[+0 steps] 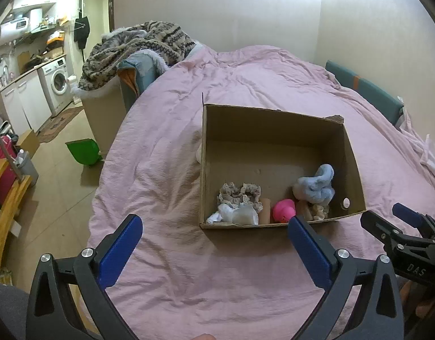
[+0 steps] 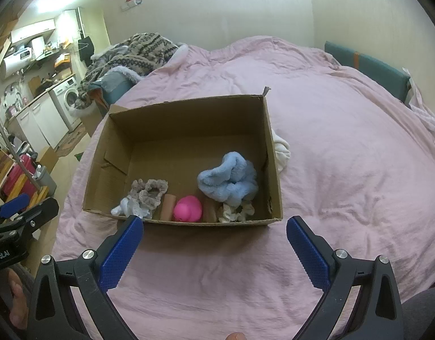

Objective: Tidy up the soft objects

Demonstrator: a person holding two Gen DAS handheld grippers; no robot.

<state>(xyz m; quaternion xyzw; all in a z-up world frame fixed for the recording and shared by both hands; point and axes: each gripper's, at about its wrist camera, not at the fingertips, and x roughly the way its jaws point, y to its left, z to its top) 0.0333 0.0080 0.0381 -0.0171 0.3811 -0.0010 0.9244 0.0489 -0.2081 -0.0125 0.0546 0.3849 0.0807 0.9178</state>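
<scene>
Left gripper (image 1: 214, 239) jaws spread wide, nothing between the blue pads; it hovers above the pink bedspread (image 1: 166, 170), just short of the near wall of the cardboard box (image 1: 274, 130). Right gripper (image 2: 214, 240) likewise released and empty, hovering above the bedspread with the same near wall just ahead of its fingertips. Each gripper shows at the edge of the other's view, side by side and apart. Box sits open-topped on the bedspread. Contents lie along the near wall, directly ahead of both grippers: white cloth (image 2: 126, 208) in the left corner, beige scrunchie (image 2: 149, 191) touching it, a tan roll (image 2: 168, 206), pink rubber duck (image 2: 188, 208) near the middle, a second tan roll (image 2: 209, 211), then a cream scrunchie (image 2: 234, 212) at the right. Blue fuzzy cloth (image 2: 228, 180) is heaped over the right-hand items, partly covering the cream scrunchie. One white soft item (image 2: 281, 148) lies outside the box on the bedspread, against the far part of its right wall, well ahead of the right gripper. Far half of the box floor is bare cardboard.
</scene>
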